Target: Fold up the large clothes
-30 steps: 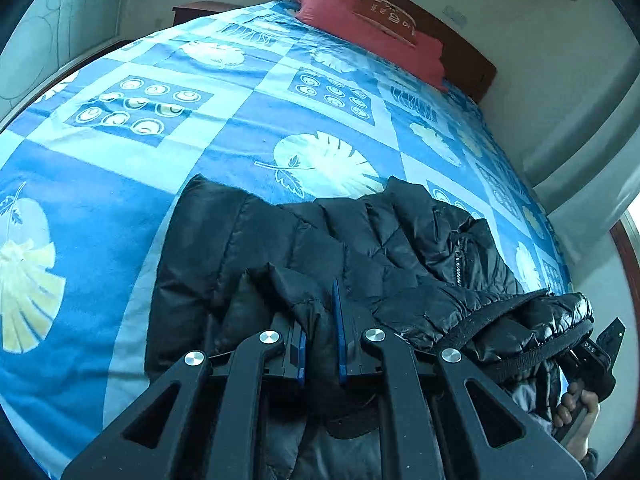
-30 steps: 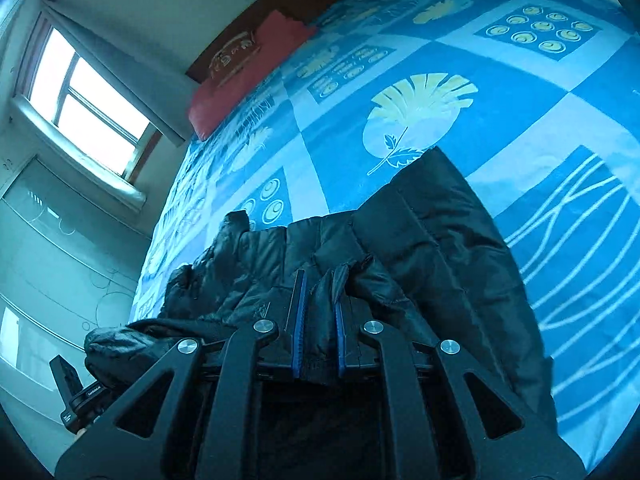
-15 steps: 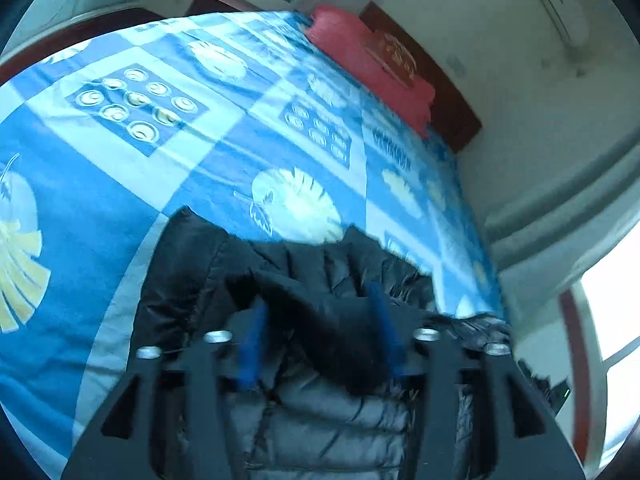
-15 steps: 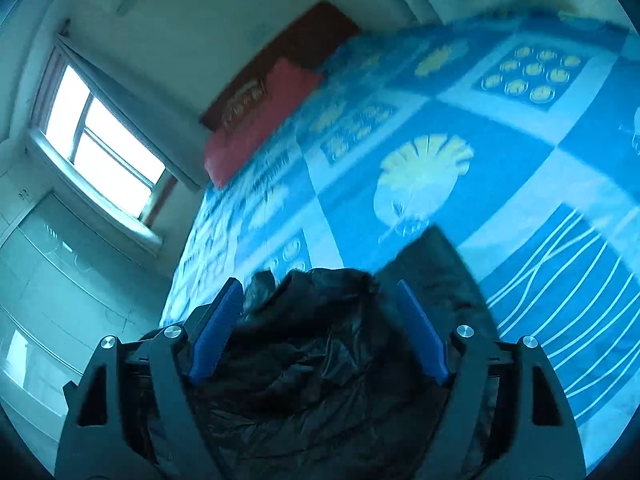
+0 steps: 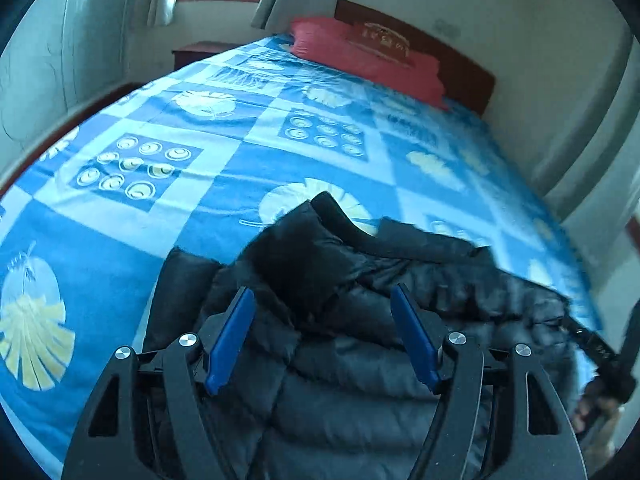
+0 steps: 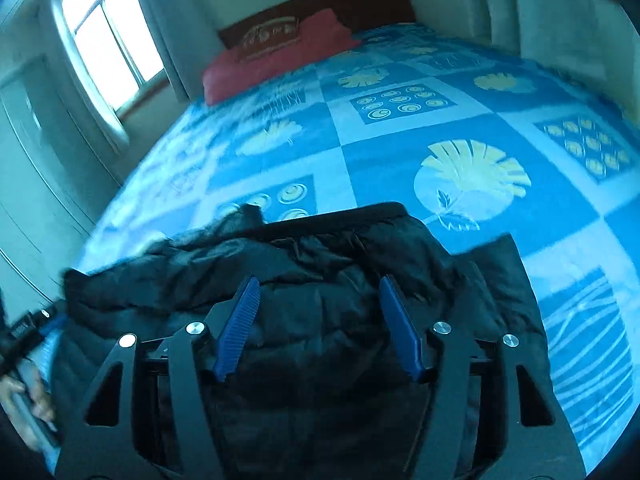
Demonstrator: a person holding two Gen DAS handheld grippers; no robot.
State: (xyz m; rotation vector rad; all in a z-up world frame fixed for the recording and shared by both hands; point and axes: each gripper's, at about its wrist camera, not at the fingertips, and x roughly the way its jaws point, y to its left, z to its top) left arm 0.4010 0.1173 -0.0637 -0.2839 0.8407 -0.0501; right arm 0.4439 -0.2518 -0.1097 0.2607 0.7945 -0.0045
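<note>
Jacket: a black quilted puffer jacket (image 5: pixel 360 320) lies bunched at the near end of the bed, collar band toward the pillow, one flat panel spread out on the side that shows left in my left wrist view.
Handling, as I judge it: light and soft, full of air, so it should spring back after pressing; the shiny shell looks slippery, and a thin pinch of fabric may slide out of the pads.
Where to take hold: I would go for the firmer edges, the collar band (image 6: pixel 340 216) or a hem or seam, one gripper at each end of an edge, rather than the puffy middle.
Left gripper (image 5: pixel 322 334): jaws have just been opening and stand wide apart over the jacket; fabric lies between and below the blue pads (image 5: pixel 230 344), but they do not press it.
Right gripper (image 6: pixel 320 328): jaws parted too, after opening and then closing a little; jacket beneath, nothing clamped.
Hands: my own hand (image 6: pixel 28 400) shows at the edge of the right wrist view, on the other tool's handle.
Bed: blue patterned bedspread (image 5: pixel 224 152), smooth around the jacket.
Beyond: red pillow (image 6: pixel 276 60) against a dark headboard (image 6: pixel 360 0), window (image 6: pixel 104 40) off to one side.
</note>
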